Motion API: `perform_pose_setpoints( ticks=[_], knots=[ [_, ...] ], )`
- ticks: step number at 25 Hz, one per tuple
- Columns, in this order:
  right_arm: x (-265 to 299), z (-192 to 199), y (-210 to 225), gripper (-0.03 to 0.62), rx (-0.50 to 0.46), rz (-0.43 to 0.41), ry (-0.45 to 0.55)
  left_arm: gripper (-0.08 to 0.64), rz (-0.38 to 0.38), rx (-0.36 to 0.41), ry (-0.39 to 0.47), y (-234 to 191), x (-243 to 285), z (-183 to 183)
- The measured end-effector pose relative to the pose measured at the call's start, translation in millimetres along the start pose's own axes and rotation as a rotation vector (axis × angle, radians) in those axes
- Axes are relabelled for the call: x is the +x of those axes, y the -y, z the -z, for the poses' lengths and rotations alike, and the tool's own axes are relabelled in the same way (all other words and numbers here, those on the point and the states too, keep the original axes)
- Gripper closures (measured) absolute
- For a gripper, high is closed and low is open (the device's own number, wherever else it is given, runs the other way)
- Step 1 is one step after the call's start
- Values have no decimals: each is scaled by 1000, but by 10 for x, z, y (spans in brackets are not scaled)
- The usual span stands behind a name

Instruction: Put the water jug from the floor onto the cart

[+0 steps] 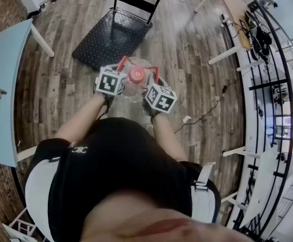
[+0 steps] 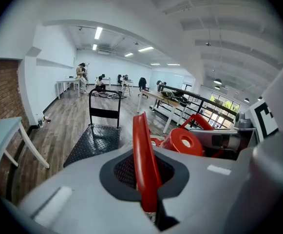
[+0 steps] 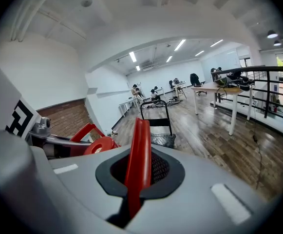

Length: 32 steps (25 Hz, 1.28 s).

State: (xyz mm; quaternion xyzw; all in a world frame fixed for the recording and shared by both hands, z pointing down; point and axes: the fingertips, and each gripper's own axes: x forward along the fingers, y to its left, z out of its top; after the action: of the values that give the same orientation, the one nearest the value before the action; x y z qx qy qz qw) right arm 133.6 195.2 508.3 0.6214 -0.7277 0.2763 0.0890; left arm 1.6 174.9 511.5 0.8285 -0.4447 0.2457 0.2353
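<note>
The clear water jug [image 1: 132,91] with a red cap [image 1: 136,75] is between my two grippers, just short of the black platform cart [image 1: 111,37]. My left gripper [image 1: 117,69] is shut on the jug's red left handle [image 2: 143,160], which runs up through its closed jaws [image 2: 147,177]. My right gripper [image 1: 154,80] is shut on the red right handle [image 3: 138,162]. The cap [image 2: 182,141] shows beside each handle, and the cart [image 3: 160,138] lies ahead. I cannot tell whether the jug's base rests on the floor.
A light blue table [image 1: 2,84] stands at the left. White table legs [image 1: 222,57] and a desk with clutter are at the far right, beside a black railing [image 1: 267,84]. A cable [image 1: 207,112] trails over the wooden floor. People are far down the room [image 2: 83,74].
</note>
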Motion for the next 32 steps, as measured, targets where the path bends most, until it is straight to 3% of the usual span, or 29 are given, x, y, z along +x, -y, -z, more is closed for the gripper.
perform_pose_setpoints(
  ticks=[19, 32],
  knots=[
    [377, 103, -564, 577, -4, 77, 18, 558, 82, 19, -13, -709, 20, 58],
    [762, 138, -775, 575, -33, 48, -40, 558, 75, -25, -35, -1096, 150, 122]
  ],
)
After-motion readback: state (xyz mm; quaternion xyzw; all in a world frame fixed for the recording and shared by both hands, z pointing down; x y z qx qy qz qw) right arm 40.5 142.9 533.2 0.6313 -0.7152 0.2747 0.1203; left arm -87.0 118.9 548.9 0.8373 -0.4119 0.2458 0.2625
